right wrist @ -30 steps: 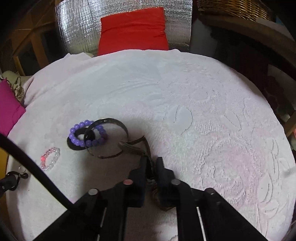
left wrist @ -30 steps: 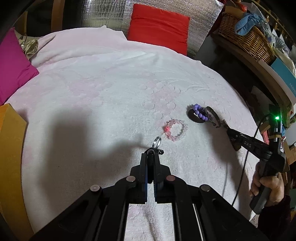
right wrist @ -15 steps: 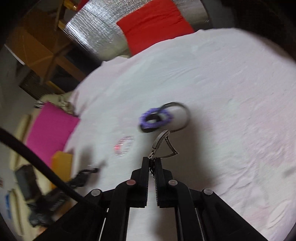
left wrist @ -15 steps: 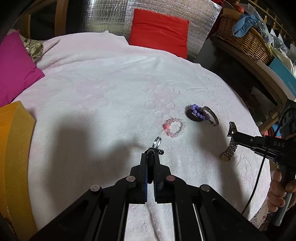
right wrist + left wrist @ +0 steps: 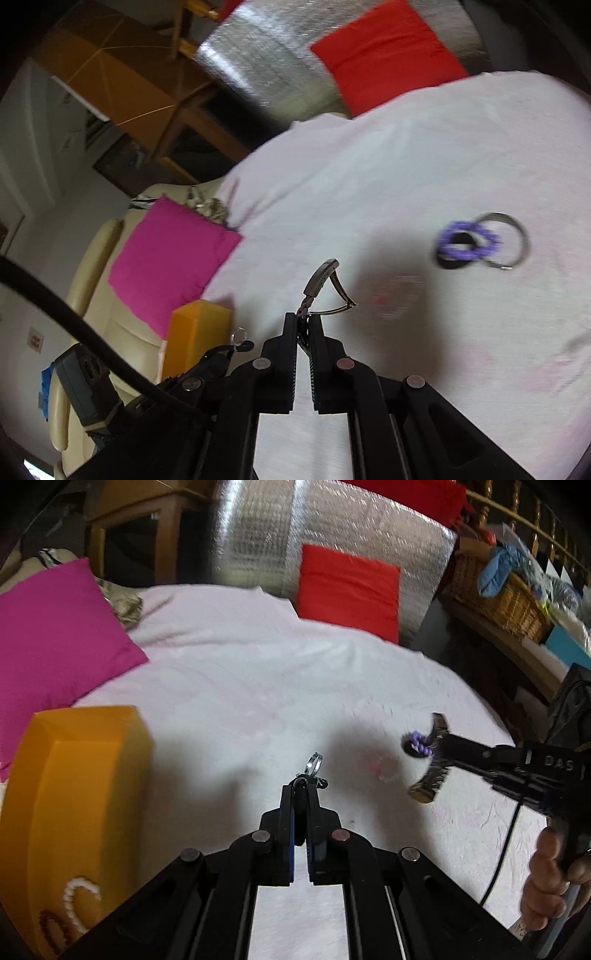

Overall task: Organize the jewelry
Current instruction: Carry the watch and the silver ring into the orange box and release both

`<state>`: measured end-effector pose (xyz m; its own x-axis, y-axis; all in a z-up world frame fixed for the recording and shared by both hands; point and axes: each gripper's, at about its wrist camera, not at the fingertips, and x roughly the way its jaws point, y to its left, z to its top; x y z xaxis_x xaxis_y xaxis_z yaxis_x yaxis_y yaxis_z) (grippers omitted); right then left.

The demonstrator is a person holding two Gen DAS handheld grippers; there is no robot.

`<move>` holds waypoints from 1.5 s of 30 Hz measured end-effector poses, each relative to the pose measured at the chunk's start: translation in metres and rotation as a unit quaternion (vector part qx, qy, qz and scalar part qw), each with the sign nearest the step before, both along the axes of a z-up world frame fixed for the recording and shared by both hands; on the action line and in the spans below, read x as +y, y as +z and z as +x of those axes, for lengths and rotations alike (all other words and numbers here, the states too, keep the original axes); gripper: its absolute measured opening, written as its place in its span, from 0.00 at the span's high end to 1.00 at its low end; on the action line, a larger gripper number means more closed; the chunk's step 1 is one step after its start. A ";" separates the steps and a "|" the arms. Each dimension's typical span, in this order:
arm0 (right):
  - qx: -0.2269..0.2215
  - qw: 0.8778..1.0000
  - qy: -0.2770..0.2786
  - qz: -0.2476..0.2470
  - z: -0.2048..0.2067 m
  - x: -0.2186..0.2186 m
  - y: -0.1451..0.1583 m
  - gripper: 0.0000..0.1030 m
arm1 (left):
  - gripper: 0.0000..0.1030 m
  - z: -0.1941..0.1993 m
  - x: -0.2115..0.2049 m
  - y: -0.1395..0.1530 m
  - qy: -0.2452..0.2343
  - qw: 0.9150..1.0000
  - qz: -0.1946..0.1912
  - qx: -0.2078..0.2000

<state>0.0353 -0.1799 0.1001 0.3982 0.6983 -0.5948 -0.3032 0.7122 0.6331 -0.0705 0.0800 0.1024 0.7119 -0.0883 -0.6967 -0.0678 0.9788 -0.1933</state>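
My left gripper [image 5: 301,786] is shut on a small silver ring [image 5: 314,763] and holds it above the pink cloth; it also shows in the right wrist view [image 5: 236,341]. My right gripper [image 5: 303,318] is shut on a metal watch [image 5: 325,286], lifted off the cloth; the watch hangs from it in the left wrist view [image 5: 430,775]. An orange box [image 5: 74,812] with a pearl bracelet [image 5: 75,904] in it stands at the left. A purple bead bracelet [image 5: 467,243], a metal bangle [image 5: 513,240] and a blurred pink bead bracelet [image 5: 386,770] lie on the cloth.
The round table has a pink cloth [image 5: 258,686]. A magenta cushion [image 5: 55,635] lies far left and a red cushion [image 5: 347,590] at the back. A wicker basket [image 5: 498,594] stands on a shelf at right. A black cable [image 5: 74,325] crosses the right wrist view.
My right gripper has lifted the watch off the cloth and carried it left. My left gripper with the ring has swung left, bringing the orange box closer in view.
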 end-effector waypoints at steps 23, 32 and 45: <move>-0.037 0.991 0.123 0.025 -0.069 0.229 0.018 0.94 | 0.96 -0.081 0.202 -0.015 0.237 0.971 0.028 0.003; -0.023 0.991 0.133 -0.020 -0.071 0.289 -0.010 0.93 | 0.96 -0.080 0.229 -0.045 0.268 0.961 0.012 0.064; 0.014 0.993 0.113 -0.036 -0.048 0.265 -0.030 0.90 | 0.35 -0.077 0.221 -0.033 0.311 0.947 0.051 0.059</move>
<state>-0.0129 0.0852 0.0705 0.2190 0.7234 -0.6548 -0.4423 0.6718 0.5942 -0.1477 0.3012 0.0698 0.5213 0.3942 -0.7568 -0.6523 0.7559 -0.0555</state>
